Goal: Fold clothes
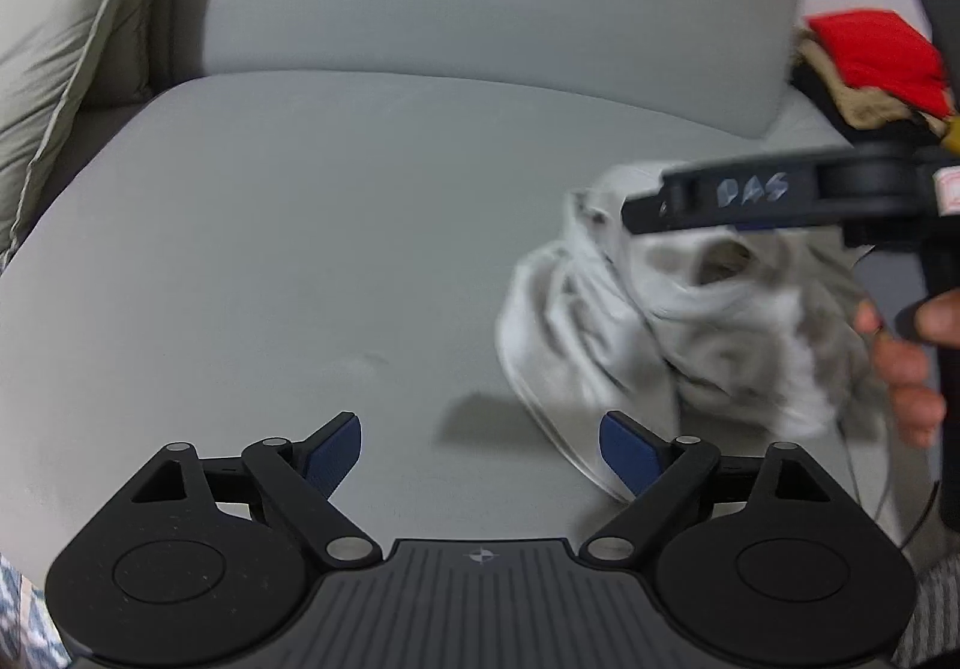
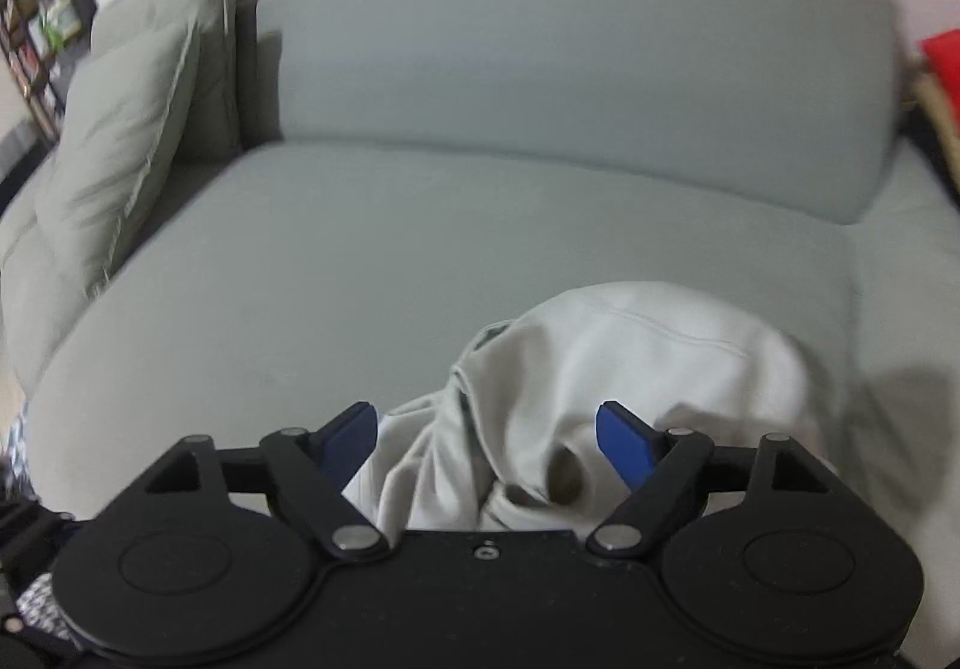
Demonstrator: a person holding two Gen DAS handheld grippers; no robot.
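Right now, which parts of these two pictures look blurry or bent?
Left wrist view: the pale garment and the right gripper above it are smeared by motion; the sofa bulges from the fisheye. Right wrist view: the pillow is soft, the garment sharper.

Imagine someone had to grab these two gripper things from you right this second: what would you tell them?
Left gripper: open, empty, over bare sofa seat.
Right gripper: open, straddling the crumpled pale grey garment, not clamped on it.
The garment lies bunched on the seat's right side; a pile of red and tan clothes sits at the far right.
Done: no fold visible yet.
Left: spread the garment flat, fold it, then probably the pile.
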